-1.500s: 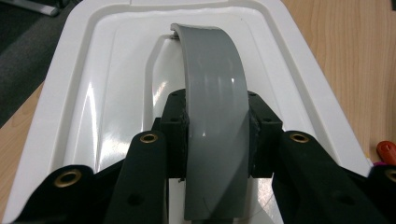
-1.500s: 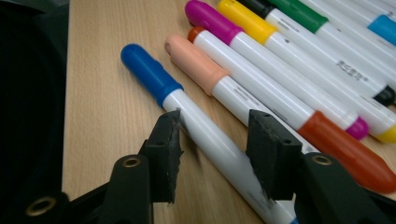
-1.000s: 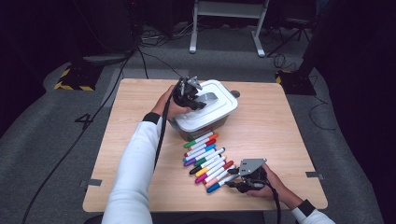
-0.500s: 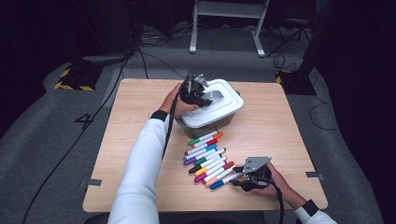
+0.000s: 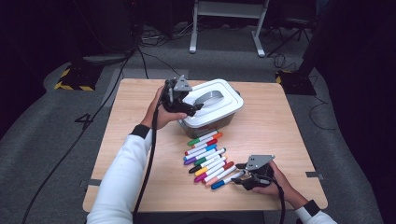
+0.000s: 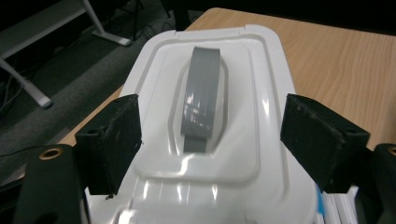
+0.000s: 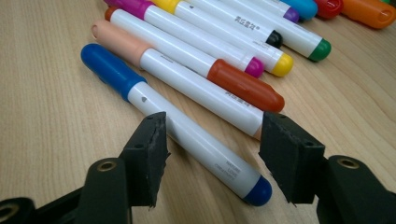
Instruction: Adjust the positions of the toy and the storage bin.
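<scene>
You are holding your left tool (image 5: 195, 108) at the left edge of the white lidded box (image 5: 219, 109), far on the worktop (image 5: 280, 126), forearm stretched forward; its jaws have just been opening and are standing wide over the lid's grey handle (image 6: 203, 100), gripping nothing. Your right tool (image 7: 212, 161), low at the near right, is straddling the blue marker (image 7: 187, 130), jaws just opening, pads clear of it.
</scene>
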`<state>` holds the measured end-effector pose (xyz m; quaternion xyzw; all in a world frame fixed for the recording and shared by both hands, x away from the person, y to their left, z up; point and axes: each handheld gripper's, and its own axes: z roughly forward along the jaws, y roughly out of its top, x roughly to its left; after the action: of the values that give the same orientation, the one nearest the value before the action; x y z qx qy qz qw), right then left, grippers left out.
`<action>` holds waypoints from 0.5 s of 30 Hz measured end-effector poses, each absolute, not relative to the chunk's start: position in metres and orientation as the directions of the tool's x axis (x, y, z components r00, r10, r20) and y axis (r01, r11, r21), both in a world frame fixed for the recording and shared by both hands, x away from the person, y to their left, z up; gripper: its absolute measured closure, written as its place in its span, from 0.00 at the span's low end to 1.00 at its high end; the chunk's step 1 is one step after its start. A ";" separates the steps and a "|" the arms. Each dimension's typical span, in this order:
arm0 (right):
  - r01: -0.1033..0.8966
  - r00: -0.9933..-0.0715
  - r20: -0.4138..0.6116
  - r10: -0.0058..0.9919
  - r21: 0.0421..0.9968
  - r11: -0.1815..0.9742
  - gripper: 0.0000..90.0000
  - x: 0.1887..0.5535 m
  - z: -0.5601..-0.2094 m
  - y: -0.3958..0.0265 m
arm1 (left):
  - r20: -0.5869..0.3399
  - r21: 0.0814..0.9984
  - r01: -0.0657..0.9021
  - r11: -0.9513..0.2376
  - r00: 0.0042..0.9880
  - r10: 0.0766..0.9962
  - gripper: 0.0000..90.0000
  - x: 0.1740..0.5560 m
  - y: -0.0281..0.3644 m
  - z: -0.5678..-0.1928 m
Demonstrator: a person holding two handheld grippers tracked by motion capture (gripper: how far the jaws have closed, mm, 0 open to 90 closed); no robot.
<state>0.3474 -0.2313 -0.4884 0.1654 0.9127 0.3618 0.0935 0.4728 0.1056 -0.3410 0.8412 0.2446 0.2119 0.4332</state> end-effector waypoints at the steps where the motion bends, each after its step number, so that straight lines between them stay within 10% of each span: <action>1: 0.234 -0.928 -0.051 0.369 0.691 0.683 0.47 0.347 -0.488 -0.231 | 0.145 0.832 0.228 -0.505 0.791 0.595 0.21 0.473 0.106 -0.341; 15: 0.167 -0.967 -0.017 0.256 0.717 0.677 0.52 0.338 -0.485 -0.223 | 0.108 0.794 0.299 -0.529 0.787 0.608 0.18 0.374 0.161 -0.399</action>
<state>0.3383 -0.2226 -0.4848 0.1156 0.9138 0.3851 0.0581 0.3744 0.1612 -0.3988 0.8536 0.2657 0.1898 0.4060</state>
